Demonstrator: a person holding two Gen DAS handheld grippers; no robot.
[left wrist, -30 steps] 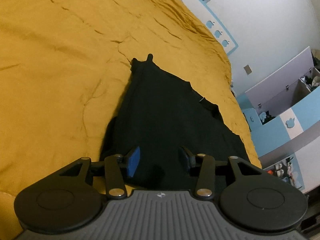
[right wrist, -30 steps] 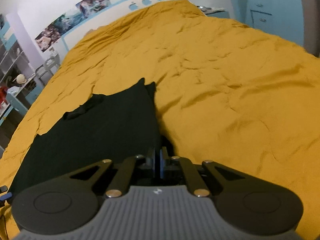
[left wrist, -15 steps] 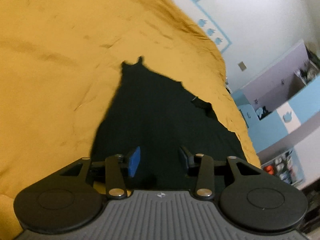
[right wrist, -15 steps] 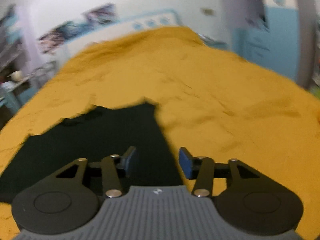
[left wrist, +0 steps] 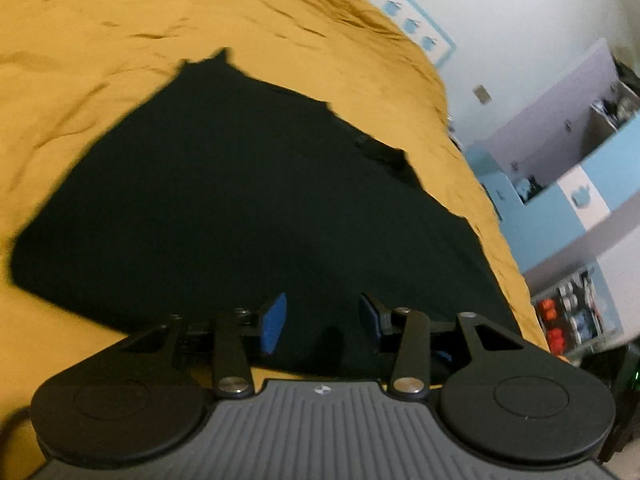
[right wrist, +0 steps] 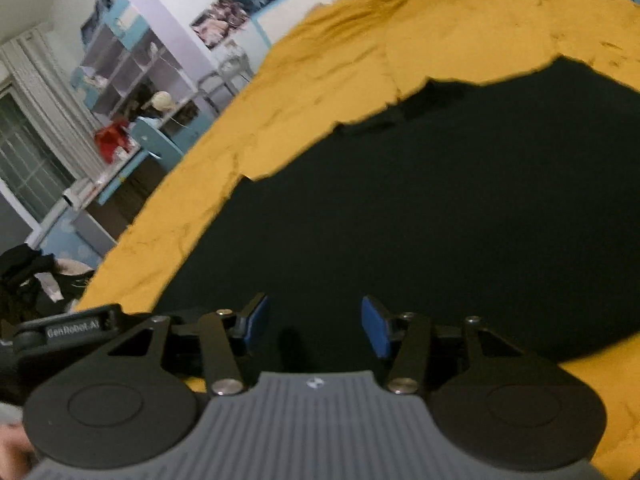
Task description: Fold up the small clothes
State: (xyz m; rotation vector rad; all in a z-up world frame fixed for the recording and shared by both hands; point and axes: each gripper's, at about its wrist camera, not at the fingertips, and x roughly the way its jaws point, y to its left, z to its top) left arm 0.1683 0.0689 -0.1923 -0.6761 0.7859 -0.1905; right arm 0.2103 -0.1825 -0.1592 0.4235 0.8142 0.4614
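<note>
Black garment [left wrist: 256, 200] lies flat on the bed [left wrist: 100, 40], released by the right claw [right wrist: 316, 326], now closing on nothing; left claw [left wrist: 324, 318] opening, empty: next fold pending.

Both tongs, left [left wrist: 323, 318] and right [right wrist: 316, 325], have black linkage arms, silver screws, blue pads [left wrist: 274, 317], round black discs and a ribbed grey body.

— Left gripper [left wrist: 323, 318]?
— Tilted downward, blue pads apart, jaws opening, nothing pinched between.
— Right gripper [right wrist: 316, 325]?
— Tilted downward too, pads apart, jaws closing, gripping nothing. Left gripper's body visible at the right wrist view's left edge.
</note>
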